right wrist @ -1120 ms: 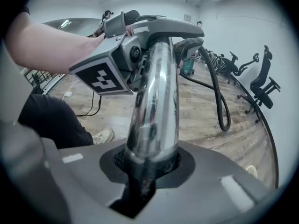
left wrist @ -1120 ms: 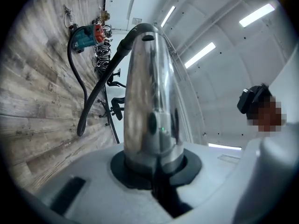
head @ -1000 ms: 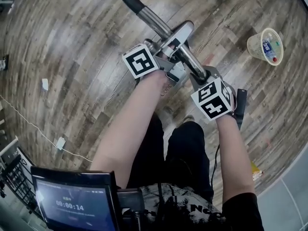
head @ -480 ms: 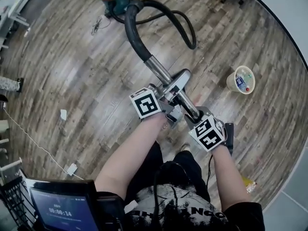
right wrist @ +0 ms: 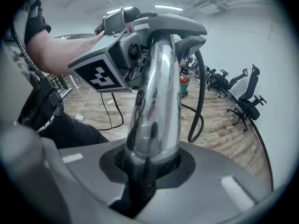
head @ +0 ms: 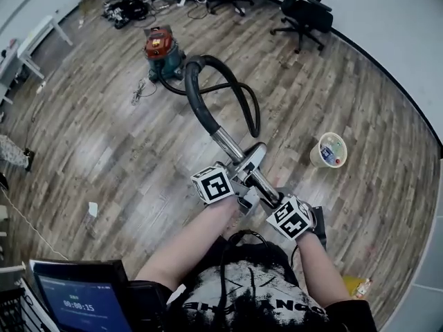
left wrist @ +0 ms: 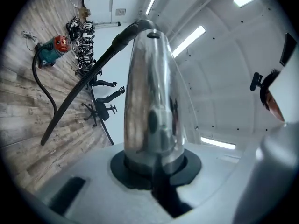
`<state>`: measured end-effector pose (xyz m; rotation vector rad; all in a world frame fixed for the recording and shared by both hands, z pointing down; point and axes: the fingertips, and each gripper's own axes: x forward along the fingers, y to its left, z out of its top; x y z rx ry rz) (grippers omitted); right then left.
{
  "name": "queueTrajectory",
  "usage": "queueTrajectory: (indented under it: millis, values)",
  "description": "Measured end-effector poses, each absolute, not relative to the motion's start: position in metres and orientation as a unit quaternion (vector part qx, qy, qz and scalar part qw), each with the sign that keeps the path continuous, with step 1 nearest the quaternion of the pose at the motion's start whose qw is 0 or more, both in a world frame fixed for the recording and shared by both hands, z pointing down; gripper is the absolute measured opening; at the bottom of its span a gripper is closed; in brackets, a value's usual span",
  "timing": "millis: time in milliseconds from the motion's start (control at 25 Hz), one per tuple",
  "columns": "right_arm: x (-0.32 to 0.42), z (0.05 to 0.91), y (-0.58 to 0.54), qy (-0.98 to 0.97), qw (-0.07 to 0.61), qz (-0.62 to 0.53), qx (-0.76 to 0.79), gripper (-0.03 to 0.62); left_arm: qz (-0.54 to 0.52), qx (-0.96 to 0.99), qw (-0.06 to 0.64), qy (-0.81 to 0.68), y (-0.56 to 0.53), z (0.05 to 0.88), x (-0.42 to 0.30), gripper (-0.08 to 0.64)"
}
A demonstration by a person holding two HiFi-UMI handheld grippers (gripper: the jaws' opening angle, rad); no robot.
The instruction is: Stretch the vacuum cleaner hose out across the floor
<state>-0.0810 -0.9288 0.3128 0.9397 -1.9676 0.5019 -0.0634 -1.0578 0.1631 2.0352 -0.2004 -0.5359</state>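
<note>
Chrome wand [head: 225, 144] held aloft by left hand-held gripper [head: 246, 171] and right hand-held gripper [head: 271, 194].

The floor [head: 104, 137] is showing grey-brown wood planks. The vacuum cleaner [head: 160, 50] is showing a teal body with a red-orange top. Its hose [head: 196, 99] is running black into a tube [head: 227, 146] that is gleaming silver. The cubes on the left gripper [left wrist: 156, 171] and the right gripper [right wrist: 149, 167] are showing black squares on white. The cup [head: 328, 150] is looking cream, and the chair [head: 304, 12] black.
</note>
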Motion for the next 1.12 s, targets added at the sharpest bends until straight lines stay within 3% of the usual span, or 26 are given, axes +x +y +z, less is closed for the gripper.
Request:
queueTrajectory:
  millis: [480,1120]
  values:
    - [-0.047,0.299,-0.867,-0.839,0.377,0.214,0.33,0.088,-0.202,0.873,0.441,-0.049,-0.985,0.139,-0.014,0.052]
    - [0.041,0.308,-0.723,-0.865,0.36,0.195,0.289,0.091,-0.182,0.879,0.426,-0.112,-0.842,0.149,0.075,0.052]
